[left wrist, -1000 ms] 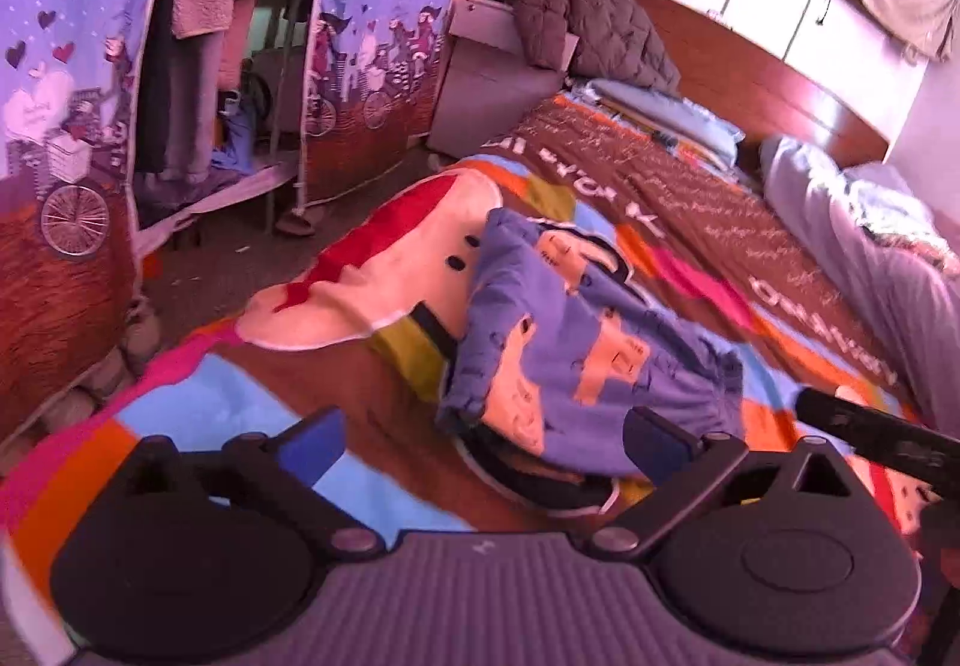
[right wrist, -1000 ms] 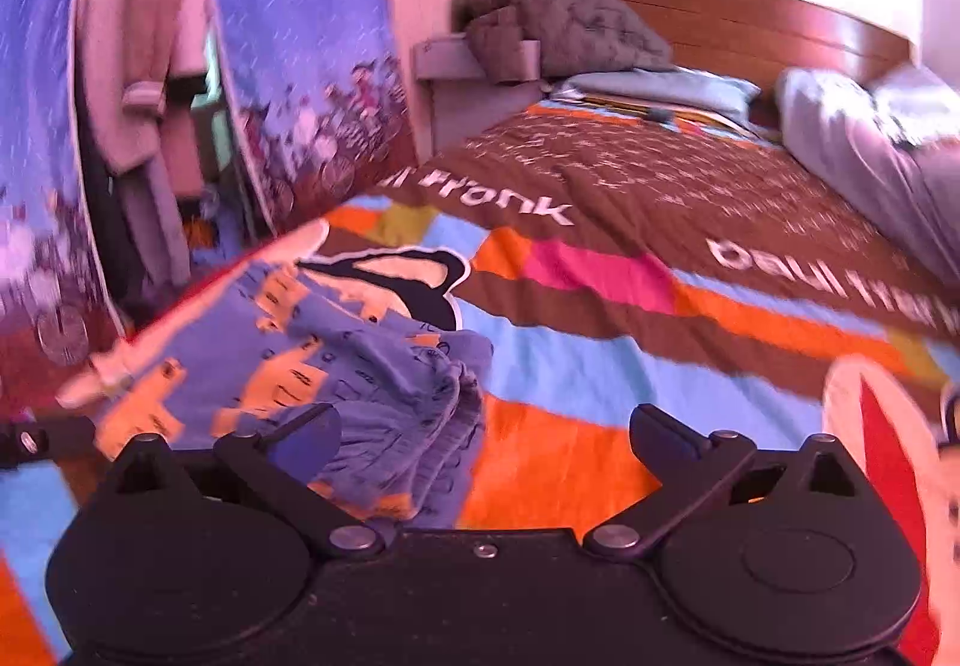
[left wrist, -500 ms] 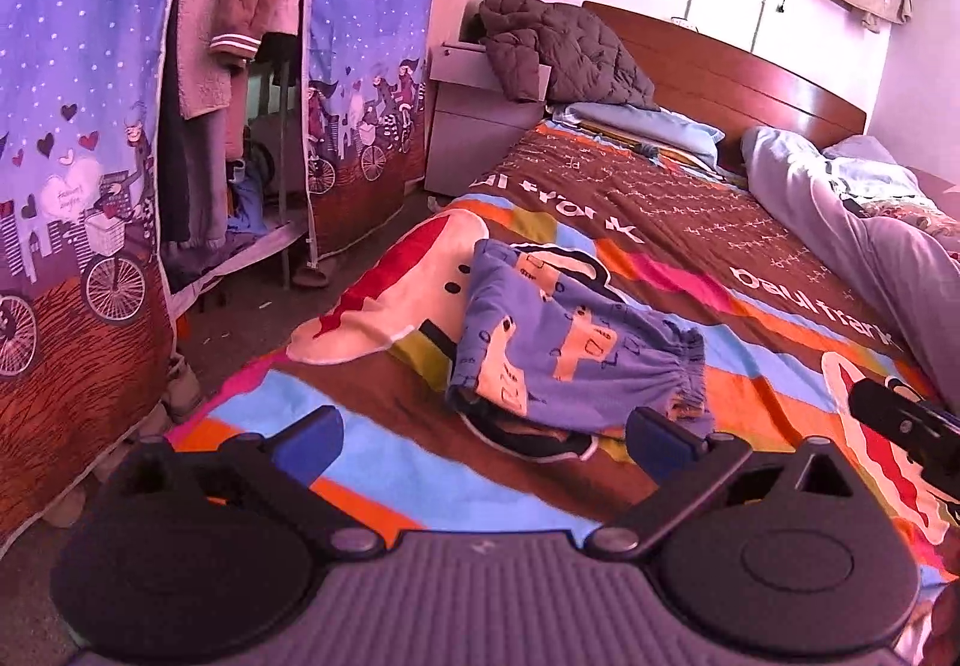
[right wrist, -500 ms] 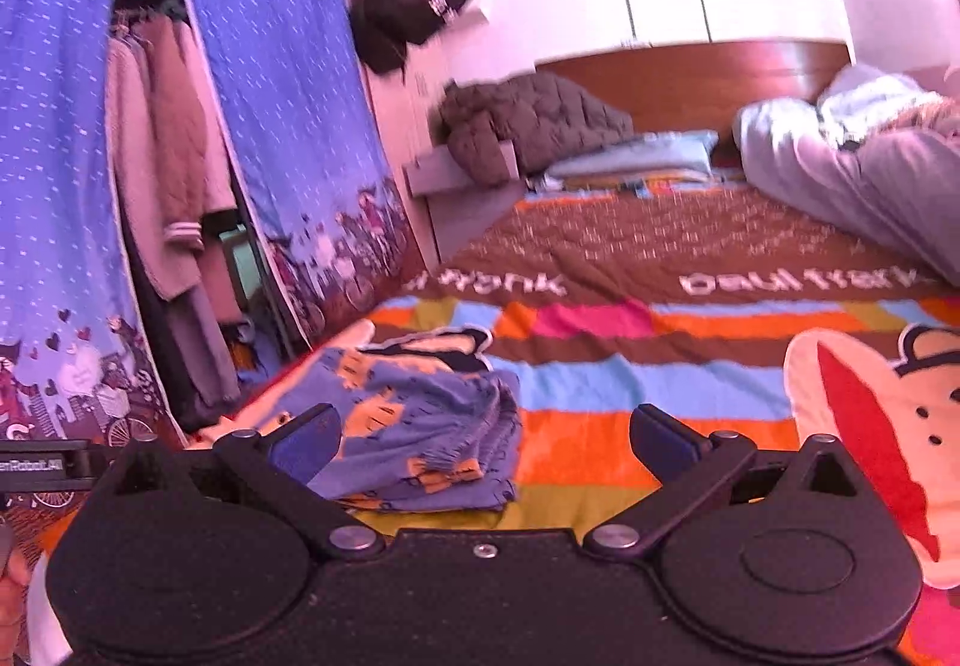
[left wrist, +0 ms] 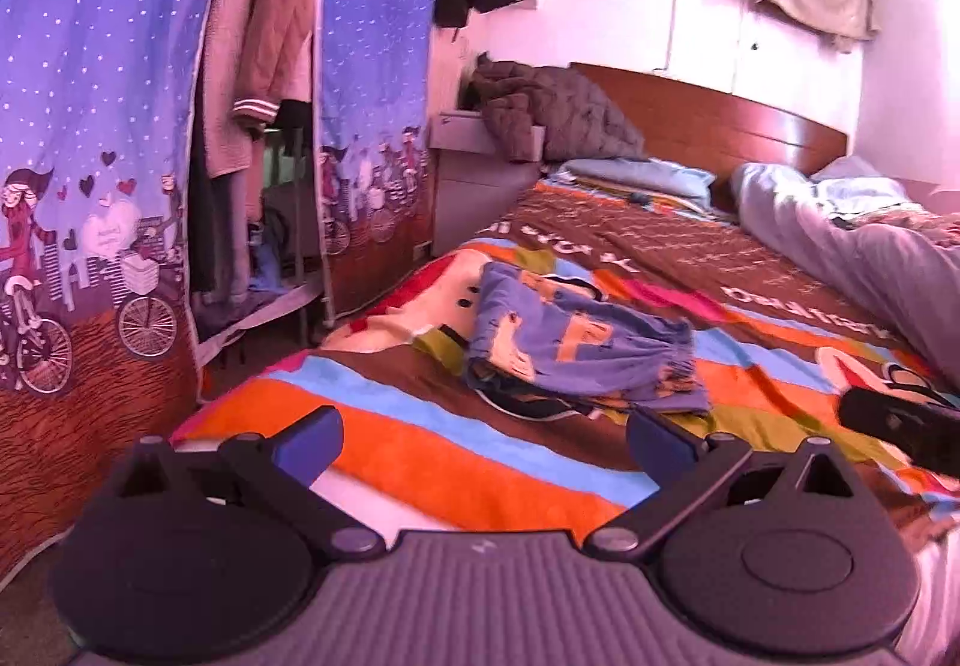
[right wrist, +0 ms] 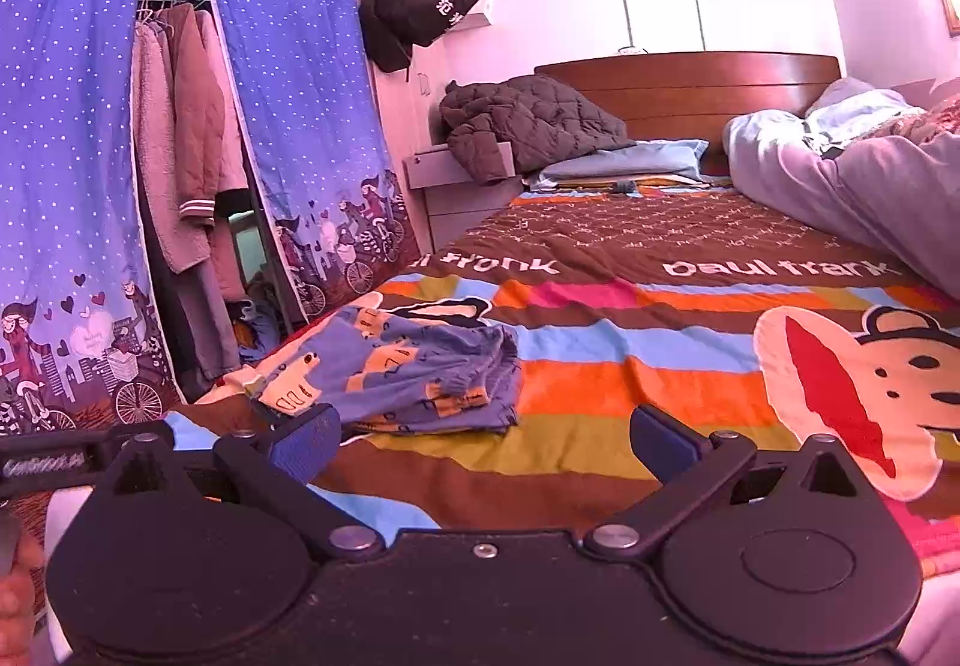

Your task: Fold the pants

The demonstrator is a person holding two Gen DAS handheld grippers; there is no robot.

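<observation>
The blue pants with orange and cream prints lie folded into a compact stack on the striped blanket, near the bed's left edge. In the right wrist view the same pants lie ahead and to the left. My left gripper is open and held back from the pants, nothing between its blue pads. My right gripper is also open and empty, pulled back over the blanket. The right gripper's black tip shows at the right edge of the left wrist view.
A blue curtained wardrobe with hanging coats stands left of the bed. A dark quilted jacket lies on the nightstand by the wooden headboard. A grey duvet is heaped along the bed's right side.
Both grippers have pulled back and risen away from the folded pants, which now look smaller and farther off. The pants have stayed in place on the blanket.
</observation>
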